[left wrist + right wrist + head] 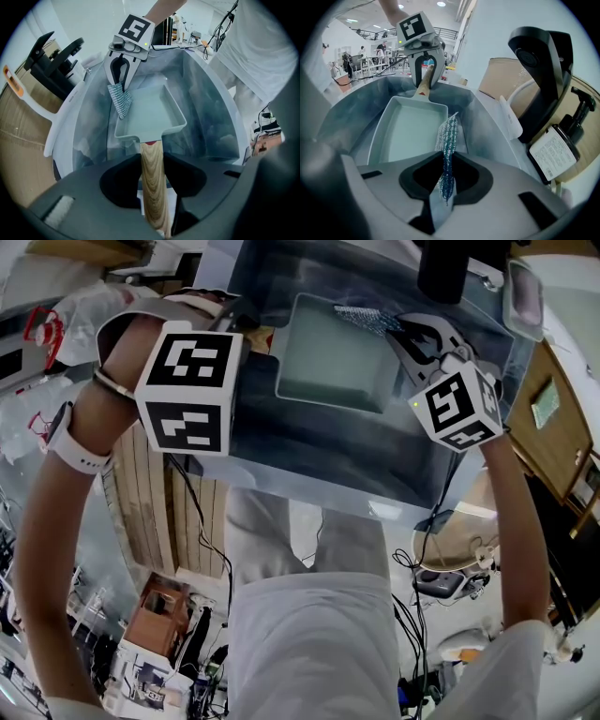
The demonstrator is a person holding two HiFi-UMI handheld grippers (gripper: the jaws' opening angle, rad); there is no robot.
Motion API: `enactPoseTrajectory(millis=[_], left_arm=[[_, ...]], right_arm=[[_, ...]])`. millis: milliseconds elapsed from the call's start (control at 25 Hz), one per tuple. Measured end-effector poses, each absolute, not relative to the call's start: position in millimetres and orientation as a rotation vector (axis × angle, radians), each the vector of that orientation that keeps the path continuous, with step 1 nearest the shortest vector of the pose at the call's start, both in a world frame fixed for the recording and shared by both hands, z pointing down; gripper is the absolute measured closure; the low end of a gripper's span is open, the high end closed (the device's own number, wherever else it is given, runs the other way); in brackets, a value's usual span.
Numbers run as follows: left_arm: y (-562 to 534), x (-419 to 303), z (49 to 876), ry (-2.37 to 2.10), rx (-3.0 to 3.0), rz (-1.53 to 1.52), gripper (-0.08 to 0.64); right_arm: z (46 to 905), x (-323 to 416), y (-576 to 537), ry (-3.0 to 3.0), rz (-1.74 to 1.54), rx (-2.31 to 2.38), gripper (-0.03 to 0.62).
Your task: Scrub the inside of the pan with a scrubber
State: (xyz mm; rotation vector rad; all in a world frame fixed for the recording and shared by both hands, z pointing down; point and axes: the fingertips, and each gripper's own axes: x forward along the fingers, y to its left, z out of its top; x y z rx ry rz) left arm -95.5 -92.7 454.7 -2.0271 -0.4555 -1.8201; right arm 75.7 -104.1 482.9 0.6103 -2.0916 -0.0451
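Clamps left gripper (152, 159) on wooden handle (153, 187) of pale-green rectangular pan (150, 117); pinches flat blue-silver mesh scrubber (447, 131) in right gripper (446, 154).

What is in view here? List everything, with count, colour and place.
pan: one, pale green with a wooden handle, inside the sink
scrubber: one, glittery blue-silver, at the pan's rim
sink: one, grey metal, below both grippers
faucet: one, black, beside the sink
pump bottle: one, dark with a white label, next to the faucet
left gripper: one, grey, shut on the handle
right gripper: one, grey, shut on the scrubber
wrist strap: one, white, left wrist
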Motion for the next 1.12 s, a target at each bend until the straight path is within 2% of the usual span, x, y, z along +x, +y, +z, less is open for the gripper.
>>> enactPoseTrajectory(millis=[320,680,1120], left_arm=[[-92.6,-95.4,455.7,-0.446,-2.018,-1.831,0.410],[-92.5,-95.3,456.8,-0.424,-2.002,-1.851,0.411],[-92.8,-95.3,457.3,-0.413,-2.001,-1.848,0.411]], right_arm=[[483.1,80.0,-95.5,-2.080,0.059,0.600,0.545],[486.7,82.6,-76.9,-2.094,0.409,0.647,0.545],[502.2,65.6,-28.7,-2.048,0.442,0.603,0.546]])
